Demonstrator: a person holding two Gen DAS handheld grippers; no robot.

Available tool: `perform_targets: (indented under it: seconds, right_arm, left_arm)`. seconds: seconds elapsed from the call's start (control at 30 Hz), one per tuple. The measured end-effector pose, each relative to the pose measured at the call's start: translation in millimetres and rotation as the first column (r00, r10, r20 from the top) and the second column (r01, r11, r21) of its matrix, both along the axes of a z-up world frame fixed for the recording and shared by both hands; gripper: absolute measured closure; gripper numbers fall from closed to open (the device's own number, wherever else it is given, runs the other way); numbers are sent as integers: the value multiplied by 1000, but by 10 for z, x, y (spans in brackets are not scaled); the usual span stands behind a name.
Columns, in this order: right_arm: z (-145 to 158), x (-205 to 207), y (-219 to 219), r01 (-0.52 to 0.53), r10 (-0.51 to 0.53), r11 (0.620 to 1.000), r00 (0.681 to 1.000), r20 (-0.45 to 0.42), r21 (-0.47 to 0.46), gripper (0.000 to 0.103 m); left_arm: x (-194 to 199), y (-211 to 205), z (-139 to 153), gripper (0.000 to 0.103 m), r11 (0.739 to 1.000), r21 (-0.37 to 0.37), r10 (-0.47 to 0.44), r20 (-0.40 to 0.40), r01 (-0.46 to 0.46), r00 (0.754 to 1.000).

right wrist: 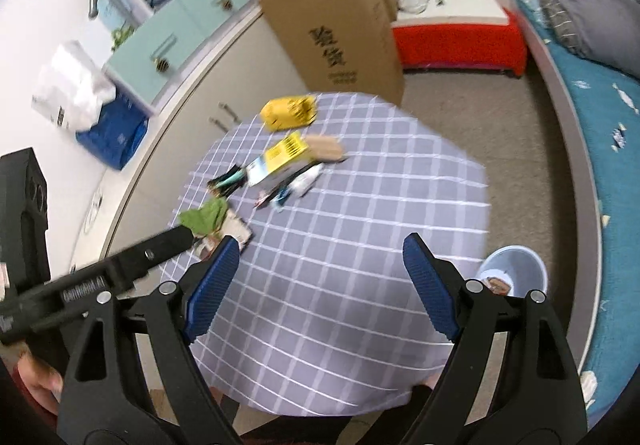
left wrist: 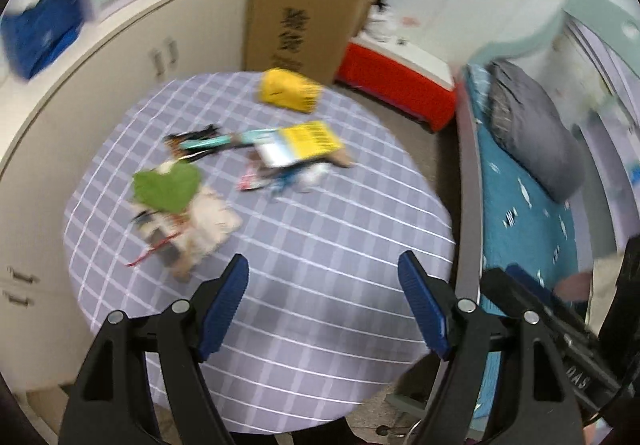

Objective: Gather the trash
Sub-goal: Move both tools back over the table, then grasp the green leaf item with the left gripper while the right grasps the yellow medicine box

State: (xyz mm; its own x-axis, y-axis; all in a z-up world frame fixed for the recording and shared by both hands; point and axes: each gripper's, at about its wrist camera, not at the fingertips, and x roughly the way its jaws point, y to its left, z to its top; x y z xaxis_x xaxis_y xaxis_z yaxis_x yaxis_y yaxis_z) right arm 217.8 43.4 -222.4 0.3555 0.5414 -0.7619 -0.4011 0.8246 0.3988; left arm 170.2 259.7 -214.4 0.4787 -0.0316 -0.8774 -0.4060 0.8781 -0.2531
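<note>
Trash lies on a table with a lilac checked cloth (left wrist: 320, 265) (right wrist: 360, 245). A yellow bag (left wrist: 289, 90) (right wrist: 289, 112) sits at the far edge. A yellow-and-white flat packet (left wrist: 298, 143) (right wrist: 282, 159) lies mid-table on small wrappers (left wrist: 280, 179). A green crumpled wrapper (left wrist: 167, 187) (right wrist: 205, 216) lies on paper scraps (left wrist: 192, 233) at the left. My left gripper (left wrist: 323, 273) is open and empty above the near table. My right gripper (right wrist: 320, 253) is open and empty. A pale blue bin (right wrist: 514, 271) stands on the floor at the right.
A tall cardboard box (left wrist: 308, 9) (right wrist: 340, 29) stands behind the table. Beige cabinets (left wrist: 120, 85) run along the left. A red chest (left wrist: 396, 81) sits at the back. A bed with a blue sheet (left wrist: 528, 213) and grey pillow (left wrist: 532, 129) is on the right.
</note>
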Motion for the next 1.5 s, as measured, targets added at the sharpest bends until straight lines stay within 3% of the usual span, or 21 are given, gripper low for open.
perform_targets:
  seconds: [0.17, 0.33, 0.57, 0.73, 0.8, 0.87, 1.03, 1.27, 1.5]
  right_arm:
    - [-207, -22, 544, -31, 30, 999, 999, -31, -22, 20]
    - [-472, 26, 1040, -40, 37, 997, 997, -61, -61, 20]
    - [-771, 83, 1304, -7, -6, 994, 993, -121, -106, 20]
    - [-868, 136, 1338, 17, -35, 992, 990, -139, -125, 20]
    - [-891, 177, 1338, 32, -50, 992, 988, -148, -121, 20]
    - [-893, 228, 1324, 56, -71, 994, 985, -158, -97, 20]
    - [-859, 441, 1367, 123, -126, 992, 976, -176, -30, 20]
    - [-959, 892, 1412, 239, -208, 967, 942, -263, 90, 20]
    - [-1136, 1214, 1589, 261, -230, 963, 928, -294, 70, 20]
  left_arm:
    - [-77, 828, -289, 27, 995, -27, 96, -72, -98, 993]
    - [4, 1352, -667, 28, 990, -65, 114, -157, -126, 981]
    - [379, 1425, -1075, 28, 996, -82, 6, -215, -24, 977]
    - [546, 1501, -1313, 28, 997, -80, -15, -265, -6, 964]
    - [597, 1527, -1370, 33, 998, -69, -28, -280, 9, 960]
    - [644, 1534, -1395, 55, 998, -52, -48, -288, 35, 956]
    - [699, 1637, -1356, 90, 995, -82, -82, -259, 63, 962]
    - [770, 1711, -915, 92, 994, -72, -94, -126, 86, 988]
    - [888, 1736, -734, 92, 993, -50, -114, -102, 110, 988]
